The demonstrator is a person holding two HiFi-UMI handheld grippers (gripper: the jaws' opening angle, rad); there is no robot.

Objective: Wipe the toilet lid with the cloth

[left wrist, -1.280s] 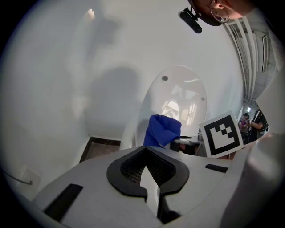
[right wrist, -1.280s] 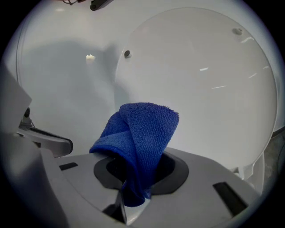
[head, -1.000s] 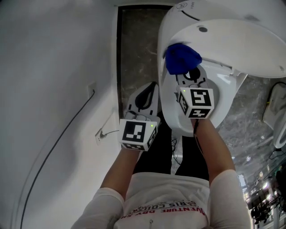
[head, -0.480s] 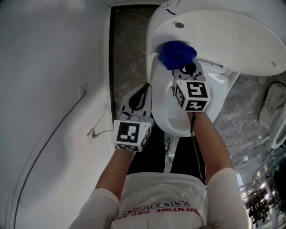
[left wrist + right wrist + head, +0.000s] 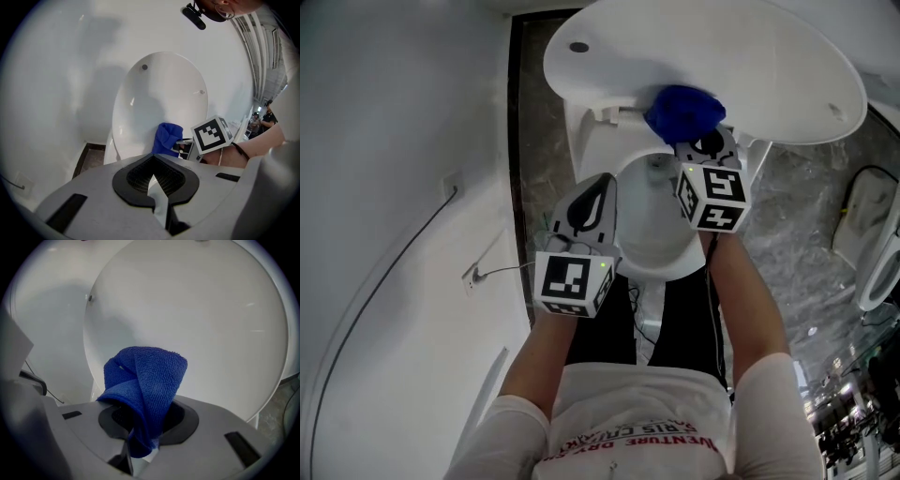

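"Tongs on the right [image 5: 140, 439] pinch the blue cloth [image 5: 143, 380], bunched up against the lower part of the raised toilet lid [image 5: 201, 310], near the hinge."

"And the left tongs [image 5: 157, 185]?"

"Pressed together on nothing, hanging above the bowl [image 5: 652, 234]."

"So the wiping is on?"

"I'd judge so, and early in it, though whether cloth actually meets lid is hard to tell. Next comes pressing the wad flat and sweeping across the broad white face, with the pinch kept firm."

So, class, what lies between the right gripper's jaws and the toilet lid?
Only the blue cloth, pinched in the right gripper, before the toilet lid; right gripper view shows it.
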